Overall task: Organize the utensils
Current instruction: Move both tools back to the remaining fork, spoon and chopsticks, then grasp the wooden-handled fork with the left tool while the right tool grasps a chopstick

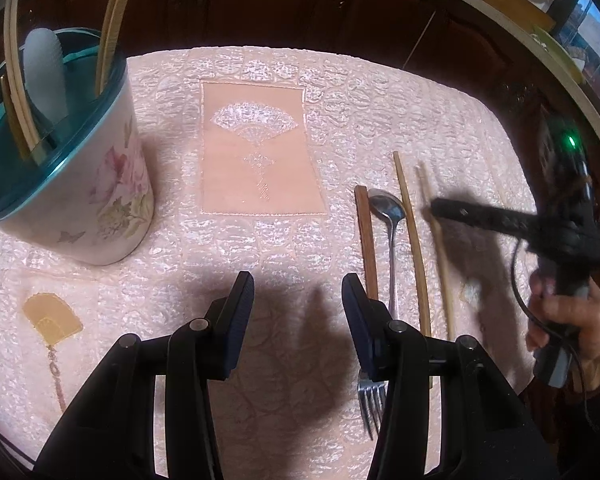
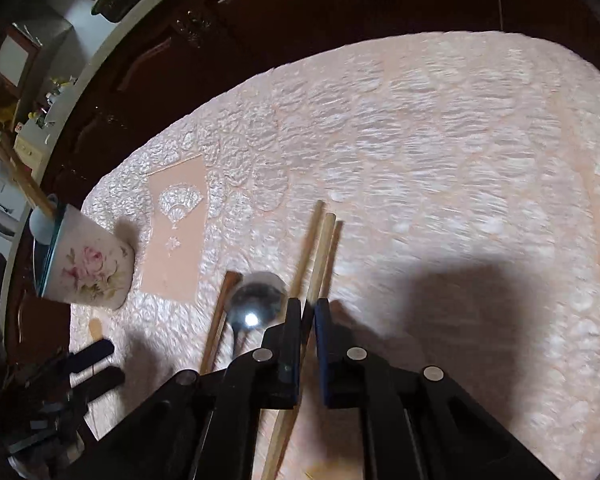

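My right gripper (image 2: 308,306) is shut on a light wooden chopstick (image 2: 323,252), which runs between its pads and on under the fingers. In the left wrist view that gripper (image 1: 438,207) pinches the rightmost chopstick (image 1: 440,248), which looks blurred. Left of it a second light chopstick (image 1: 412,240), a metal spoon (image 1: 388,210) and a dark wooden chopstick (image 1: 367,240) lie side by side. A fork (image 1: 372,404) shows behind my left finger. My left gripper (image 1: 298,300) hangs open over bare cloth with nothing in it. The floral utensil holder (image 1: 100,200) with a teal rim stands at the left.
The holder contains several light chopsticks (image 1: 112,20) and a pale grey handle (image 1: 46,76). A quilted pink cloth (image 1: 260,340) with a fan patch covers the table. Dark wooden cabinets (image 1: 300,4) stand beyond the far edge. A person's hand (image 1: 572,320) holds the right gripper.
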Demonstrator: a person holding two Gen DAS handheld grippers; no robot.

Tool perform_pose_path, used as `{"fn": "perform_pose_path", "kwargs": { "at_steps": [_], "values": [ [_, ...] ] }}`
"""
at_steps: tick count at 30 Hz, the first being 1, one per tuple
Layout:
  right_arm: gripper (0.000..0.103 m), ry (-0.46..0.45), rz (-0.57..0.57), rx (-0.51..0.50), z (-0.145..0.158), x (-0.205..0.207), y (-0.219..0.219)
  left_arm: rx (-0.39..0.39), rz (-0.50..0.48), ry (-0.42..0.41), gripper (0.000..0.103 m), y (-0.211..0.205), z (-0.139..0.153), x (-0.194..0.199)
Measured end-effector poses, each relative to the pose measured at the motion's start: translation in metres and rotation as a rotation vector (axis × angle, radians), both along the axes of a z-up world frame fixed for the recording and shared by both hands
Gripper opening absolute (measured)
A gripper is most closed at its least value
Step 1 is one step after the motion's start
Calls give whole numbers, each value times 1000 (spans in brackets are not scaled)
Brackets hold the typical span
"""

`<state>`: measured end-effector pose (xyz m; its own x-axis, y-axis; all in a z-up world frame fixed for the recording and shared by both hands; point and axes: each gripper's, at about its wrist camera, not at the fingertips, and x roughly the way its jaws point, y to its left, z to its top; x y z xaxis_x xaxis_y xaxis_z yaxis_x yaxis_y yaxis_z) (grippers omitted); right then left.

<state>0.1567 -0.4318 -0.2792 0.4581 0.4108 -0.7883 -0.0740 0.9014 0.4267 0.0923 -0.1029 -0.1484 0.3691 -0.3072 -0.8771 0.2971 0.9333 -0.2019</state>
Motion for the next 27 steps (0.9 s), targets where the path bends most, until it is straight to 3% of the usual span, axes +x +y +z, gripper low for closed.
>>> {"fn": "perform_pose_path", "kwargs": {
  "at_steps": [6,12,24,25,26,27],
  "values": [
    [6,74,-3,-44,-4,-13,-25,-16,-24,25,45,-20,-9,14],
    [10,72,-19,-23,-4,-11,-32,-39,-82,61,45,-49,-21,36],
    [11,94,-9,-16,-9,12,-30,68,-172,56,44,-89,-42,66],
    [11,91,-10,-13,-10,15,-29,69,-173,53,39,-89,-43,66],
    [11,83,-12,-7,-10,17,-28,78,-181,44,18,-89,-42,66],
    [11,76,-13,-2,-11,19,-28,75,-191,46,11,-91,-42,65]
  ]
}}
